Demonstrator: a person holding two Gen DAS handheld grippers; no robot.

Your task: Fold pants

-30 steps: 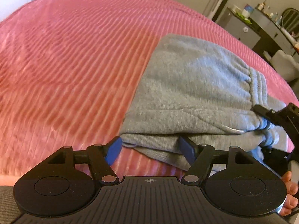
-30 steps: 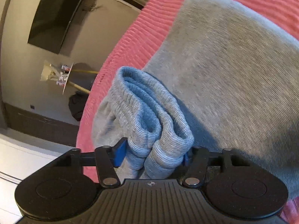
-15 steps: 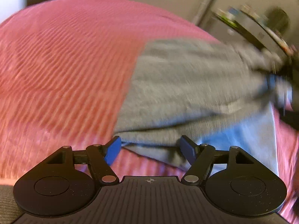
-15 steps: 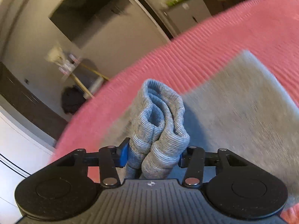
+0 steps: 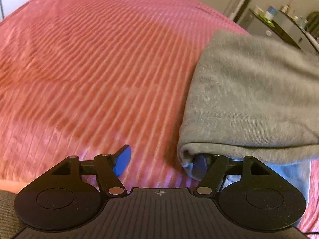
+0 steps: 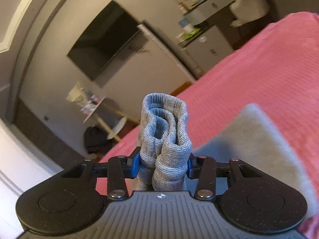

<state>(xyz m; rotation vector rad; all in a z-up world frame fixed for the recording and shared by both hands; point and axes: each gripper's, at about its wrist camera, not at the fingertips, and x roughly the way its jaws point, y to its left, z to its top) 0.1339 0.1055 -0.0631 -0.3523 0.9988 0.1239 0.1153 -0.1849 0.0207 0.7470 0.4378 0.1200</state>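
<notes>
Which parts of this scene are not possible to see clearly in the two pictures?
- Left wrist view: the pants run off the right edge; the fabric covers one finger of the left gripper.
- Right wrist view: the right gripper hides the cuffs below its grip.
- Shelf items: blurred, too small.

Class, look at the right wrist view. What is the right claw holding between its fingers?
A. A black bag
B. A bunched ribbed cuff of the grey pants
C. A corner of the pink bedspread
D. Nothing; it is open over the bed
B: the right claw is shut on the bunched ribbed cuff of the grey pants, its blue pads pressing the fabric from both sides above the pink bedspread.
</notes>
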